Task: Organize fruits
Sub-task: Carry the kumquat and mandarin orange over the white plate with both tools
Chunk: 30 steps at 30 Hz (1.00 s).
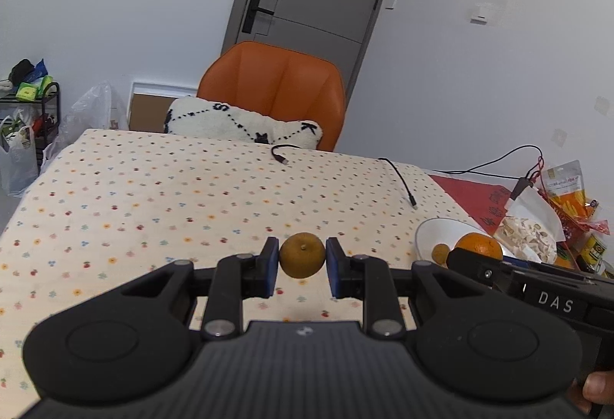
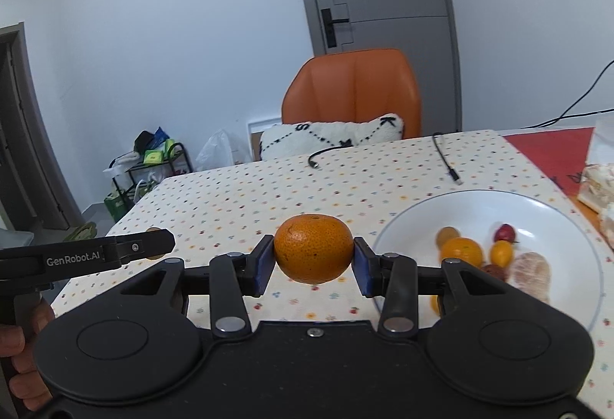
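My left gripper [image 1: 302,267] is shut on a small yellow-brown citrus fruit [image 1: 301,255], held above the dotted tablecloth. My right gripper [image 2: 314,263] is shut on a larger orange mandarin [image 2: 313,249], also lifted off the table. To its right stands a white plate [image 2: 556,215] with a small orange [image 2: 461,251], a yellow kumquat [image 2: 501,252], a red fruit [image 2: 505,232], a brownish fruit [image 2: 447,235] and a peeled citrus [image 2: 529,271]. In the left wrist view the plate [image 1: 429,235] lies at the right, with the right gripper's mandarin [image 1: 479,245] over it.
Two black cable ends [image 1: 405,185] lie on the tablecloth [image 1: 153,196] near the far edge. Snack bags [image 1: 564,188] and a red cloth [image 1: 472,192] crowd the right side. An orange chair [image 1: 276,93] with a white cushion [image 1: 241,121] stands behind the table.
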{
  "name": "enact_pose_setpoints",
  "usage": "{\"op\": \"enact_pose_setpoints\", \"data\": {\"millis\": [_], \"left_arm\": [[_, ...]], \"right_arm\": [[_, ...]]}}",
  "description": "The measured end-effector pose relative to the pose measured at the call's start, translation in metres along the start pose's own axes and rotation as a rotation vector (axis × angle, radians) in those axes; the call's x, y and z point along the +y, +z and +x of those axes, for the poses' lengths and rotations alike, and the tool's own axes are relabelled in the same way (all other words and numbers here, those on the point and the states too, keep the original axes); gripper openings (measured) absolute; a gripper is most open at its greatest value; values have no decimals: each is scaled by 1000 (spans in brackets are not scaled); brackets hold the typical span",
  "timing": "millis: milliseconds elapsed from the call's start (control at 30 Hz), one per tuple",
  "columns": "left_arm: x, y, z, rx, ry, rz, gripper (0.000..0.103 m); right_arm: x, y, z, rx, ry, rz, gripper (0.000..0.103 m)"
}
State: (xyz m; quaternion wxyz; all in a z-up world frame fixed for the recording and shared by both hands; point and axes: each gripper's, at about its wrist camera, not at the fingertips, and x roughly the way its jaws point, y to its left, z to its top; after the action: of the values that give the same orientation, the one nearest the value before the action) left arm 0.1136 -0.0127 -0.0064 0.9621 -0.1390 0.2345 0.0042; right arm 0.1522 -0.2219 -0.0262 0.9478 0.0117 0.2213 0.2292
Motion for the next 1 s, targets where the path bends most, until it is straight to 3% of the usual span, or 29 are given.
{"op": "enact_pose_setpoints", "data": {"millis": [667, 1000], "left_arm": [[-59, 1, 15, 10, -108, 52, 24], [-89, -2, 31, 34, -162, 74, 24]], "right_arm": [[-51, 4, -46, -63, -99, 46, 41], [-75, 1, -54, -54, -147, 74, 41]]}}
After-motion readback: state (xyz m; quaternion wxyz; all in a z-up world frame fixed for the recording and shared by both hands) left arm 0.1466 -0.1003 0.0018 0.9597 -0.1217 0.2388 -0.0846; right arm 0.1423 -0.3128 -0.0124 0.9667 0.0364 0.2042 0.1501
